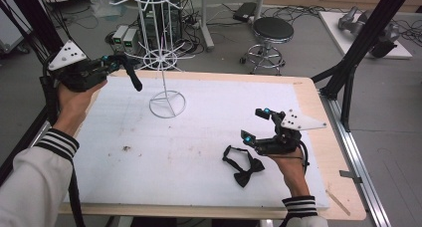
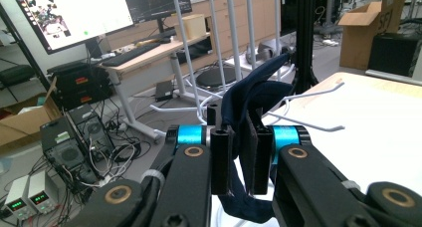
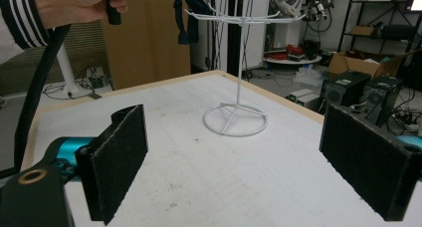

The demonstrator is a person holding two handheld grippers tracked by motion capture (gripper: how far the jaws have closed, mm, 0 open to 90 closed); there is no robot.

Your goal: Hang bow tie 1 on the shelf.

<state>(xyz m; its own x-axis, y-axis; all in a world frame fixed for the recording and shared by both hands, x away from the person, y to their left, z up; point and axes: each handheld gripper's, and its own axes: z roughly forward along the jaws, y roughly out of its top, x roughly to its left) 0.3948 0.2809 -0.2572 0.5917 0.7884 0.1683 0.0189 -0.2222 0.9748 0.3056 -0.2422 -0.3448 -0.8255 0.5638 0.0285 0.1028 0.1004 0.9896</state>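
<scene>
In the left gripper view the jaws cover the middle of the dark blue fabric strap [image 2: 251, 105], so only its folded top above them and a loop hanging beneath can be seen, and what sort of article it is cannot be made out there. The left gripper [image 1: 119, 62] is clamped on that strap, raised above the far left corner of the worktop [image 1: 209, 137], with the limp cloth dangling just beside the prongs of the white wire rack [image 1: 161, 57]. The rack is thin rod: spoked tiers on an upright pole over a ring base, its top cut off by the frame in the high view. The right gripper [image 1: 255, 125] stands with its jaws wide apart and nothing between them, their pads black and coarse like felt. A black bow tie [image 1: 244, 167] with a looped band lies flat on the white, slightly soiled worktop, just beside the right hand [image 1: 291, 167]
</scene>
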